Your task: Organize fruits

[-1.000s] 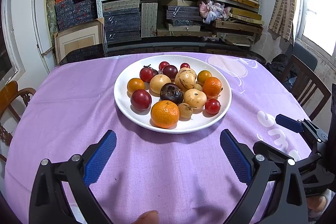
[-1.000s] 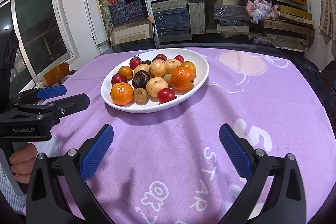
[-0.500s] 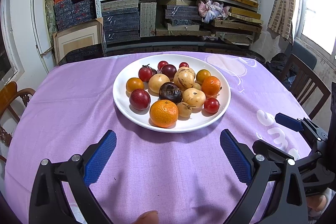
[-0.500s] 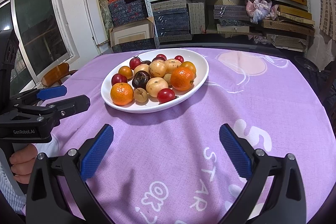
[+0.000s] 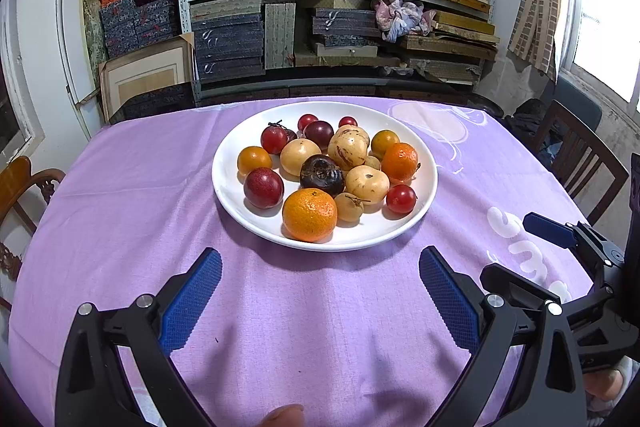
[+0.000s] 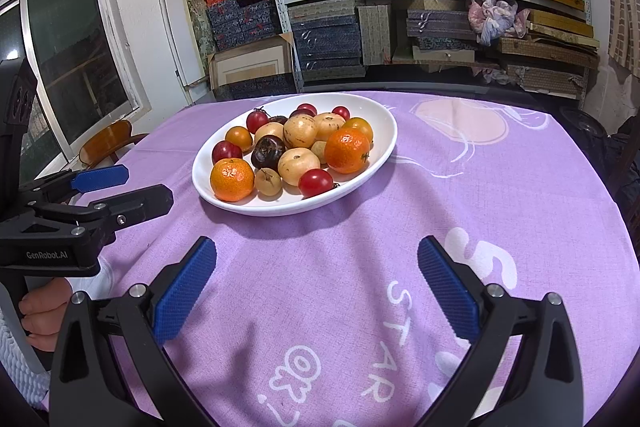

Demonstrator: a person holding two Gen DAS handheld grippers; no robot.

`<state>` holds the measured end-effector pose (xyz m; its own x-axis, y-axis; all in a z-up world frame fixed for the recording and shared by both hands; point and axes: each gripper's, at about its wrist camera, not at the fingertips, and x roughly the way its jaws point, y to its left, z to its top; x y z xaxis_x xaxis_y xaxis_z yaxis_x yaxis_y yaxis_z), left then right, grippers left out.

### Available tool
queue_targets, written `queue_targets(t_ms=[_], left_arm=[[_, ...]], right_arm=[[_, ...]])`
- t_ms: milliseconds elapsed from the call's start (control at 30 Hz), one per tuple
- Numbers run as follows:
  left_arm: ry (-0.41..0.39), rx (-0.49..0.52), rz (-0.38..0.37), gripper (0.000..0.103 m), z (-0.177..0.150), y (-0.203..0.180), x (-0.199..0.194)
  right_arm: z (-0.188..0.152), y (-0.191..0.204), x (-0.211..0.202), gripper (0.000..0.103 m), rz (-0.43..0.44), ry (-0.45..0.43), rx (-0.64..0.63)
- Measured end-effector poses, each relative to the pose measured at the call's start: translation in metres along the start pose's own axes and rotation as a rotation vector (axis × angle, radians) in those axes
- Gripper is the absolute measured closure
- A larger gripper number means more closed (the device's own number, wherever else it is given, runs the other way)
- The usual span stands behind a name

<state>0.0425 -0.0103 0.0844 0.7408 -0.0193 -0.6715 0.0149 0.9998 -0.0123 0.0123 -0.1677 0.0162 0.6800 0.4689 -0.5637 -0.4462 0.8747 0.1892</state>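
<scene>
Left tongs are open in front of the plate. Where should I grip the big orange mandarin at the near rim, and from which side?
Grip the mandarin across its round middle, probably from above and the near side: neighbours crowd its back and right, while the front faces only the plate rim. The left tongs gape wide enough.

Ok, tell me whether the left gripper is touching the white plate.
Apart. In the left wrist view, bare purple tablecloth separates the open left gripper from the white plate.
</scene>
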Motion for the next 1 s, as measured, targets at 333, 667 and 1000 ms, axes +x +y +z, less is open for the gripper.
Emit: queue_targets(t_ms=[333, 667, 1000], left_arm=[[-0.001, 0.003, -0.001, 0.003, -0.0005, -0.0006, 0.001], [0.0, 0.003, -0.006, 0.003, -0.0021, -0.0029, 0.002], [0.005, 0.003, -0.012, 0.003, -0.0033, -0.0041, 0.0036]], right_arm=[[-0.0001, -0.0004, -0.0003, 0.004, -0.001, 0.001, 0.0], [0.0005, -0.0002, -0.0014, 0.004, 0.0, 0.001, 0.001], [0.0008, -0.0003, -0.0017, 0.004, 0.0, 0.002, 0.0]])
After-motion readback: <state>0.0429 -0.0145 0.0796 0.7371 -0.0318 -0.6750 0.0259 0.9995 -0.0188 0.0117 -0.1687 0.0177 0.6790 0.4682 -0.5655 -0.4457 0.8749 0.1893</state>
